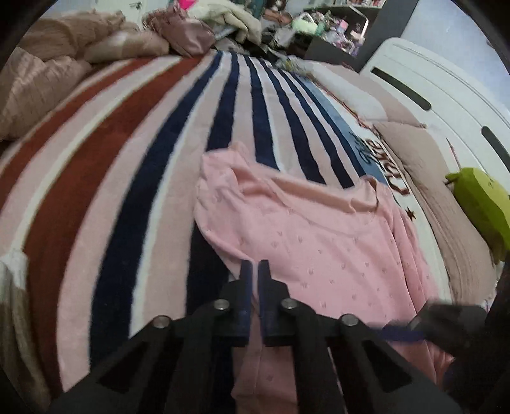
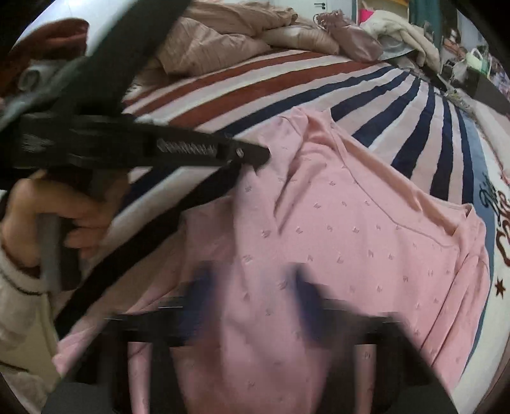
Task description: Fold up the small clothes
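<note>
A small pink garment [image 1: 318, 235] with a fine woven pattern lies on the striped blanket [image 1: 134, 165]. My left gripper [image 1: 255, 270] is shut, its blue fingers nearly touching, at the garment's left edge; I cannot tell whether cloth is pinched between them. In the right wrist view the garment [image 2: 334, 229] fills the middle. My right gripper [image 2: 251, 296] is open over it, its blue fingers [image 2: 197, 296] blurred by motion and wide apart. The left gripper [image 2: 248, 156] also shows there at the garment's left side, held by a hand.
Beige bedding [image 1: 47, 70] and piled clothes [image 1: 188, 32] lie at the blanket's far end. A white bed frame [image 1: 446, 95] and a green object [image 1: 481, 203] stand at the right. Cluttered shelves [image 1: 334, 28] stand beyond.
</note>
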Tool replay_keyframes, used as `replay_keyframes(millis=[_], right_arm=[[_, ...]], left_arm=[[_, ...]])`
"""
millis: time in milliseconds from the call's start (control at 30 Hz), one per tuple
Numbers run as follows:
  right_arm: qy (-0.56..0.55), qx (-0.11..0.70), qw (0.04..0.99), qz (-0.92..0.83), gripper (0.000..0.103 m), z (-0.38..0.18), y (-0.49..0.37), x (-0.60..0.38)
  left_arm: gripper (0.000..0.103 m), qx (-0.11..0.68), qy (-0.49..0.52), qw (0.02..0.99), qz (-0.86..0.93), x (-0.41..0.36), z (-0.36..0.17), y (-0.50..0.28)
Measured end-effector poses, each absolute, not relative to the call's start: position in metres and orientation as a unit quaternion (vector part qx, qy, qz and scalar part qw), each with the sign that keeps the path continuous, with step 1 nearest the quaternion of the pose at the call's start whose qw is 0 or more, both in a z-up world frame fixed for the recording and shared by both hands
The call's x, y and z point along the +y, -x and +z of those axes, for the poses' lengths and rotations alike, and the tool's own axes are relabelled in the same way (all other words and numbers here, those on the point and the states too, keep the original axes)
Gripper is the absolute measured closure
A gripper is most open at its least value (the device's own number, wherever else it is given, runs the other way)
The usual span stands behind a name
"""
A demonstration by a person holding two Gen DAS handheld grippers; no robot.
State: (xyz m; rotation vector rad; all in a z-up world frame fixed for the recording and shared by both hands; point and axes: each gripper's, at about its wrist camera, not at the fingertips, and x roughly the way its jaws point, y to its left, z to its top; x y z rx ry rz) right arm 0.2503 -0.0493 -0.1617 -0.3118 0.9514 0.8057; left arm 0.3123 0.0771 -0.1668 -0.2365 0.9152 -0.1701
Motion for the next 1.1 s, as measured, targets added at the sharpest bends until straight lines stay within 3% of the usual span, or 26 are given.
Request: replay_keyframes(millis=[167, 367, 433, 467, 500, 567, 600, 633, 767, 933, 1100], right_arm=[[0.116, 0.430, 0.822, 0.355, 0.100, -0.154, -0.258, -0.072], [0.085, 0.464, 0.824, 0.315, 0.101, -0.164, -0.275, -0.102], [0.082, 0.473, 0.825, 0.297, 0.098, -0.170, -0.277, -0.109], [0.077, 0.476, 0.826, 0.294, 0.096, -0.172, -0.278, -0.113], [0.065, 0.476, 0.825, 0.299, 0.095, -0.172, -0.278, -0.118], [0.053, 0.468, 0.825, 0.311, 0.072, -0.166, -0.272, -0.130], [0.054, 0.458, 0.830, 0.315, 0.066, -0.160, -0.266, -0.139], [0.057, 0.449, 0.834, 0.315, 0.059, -0.154, -0.259, -0.147], [0.044, 0.450, 0.844, 0.287, 0.058, -0.145, -0.229, -0.199], [0.040, 0.460, 0.857, 0.230, 0.037, -0.151, -0.174, -0.257], [0.015, 0.500, 0.832, 0.239, 0.035, -0.175, -0.136, -0.277]], left_arm=[[0.103, 0.381, 0.068, 0.916, -0.109, 0.050, -0.125, -0.307], [0.101, 0.417, 0.064, 0.895, -0.144, 0.014, -0.130, -0.351], [0.086, 0.445, 0.065, 0.876, -0.174, 0.001, -0.144, -0.363], [0.062, 0.467, 0.060, 0.864, -0.176, -0.003, -0.151, -0.368], [0.046, 0.467, 0.055, 0.867, -0.165, -0.004, -0.151, -0.364], [0.033, 0.434, 0.035, 0.888, -0.149, 0.005, -0.142, -0.343], [0.031, 0.428, 0.027, 0.892, -0.144, 0.011, -0.139, -0.333], [0.031, 0.427, 0.023, 0.893, -0.137, 0.016, -0.137, -0.326], [0.031, 0.426, 0.018, 0.896, -0.123, 0.039, -0.133, -0.282], [0.030, 0.394, 0.022, 0.909, -0.130, 0.041, -0.118, -0.226], [0.028, 0.365, 0.034, 0.920, -0.137, 0.030, -0.105, -0.183]])
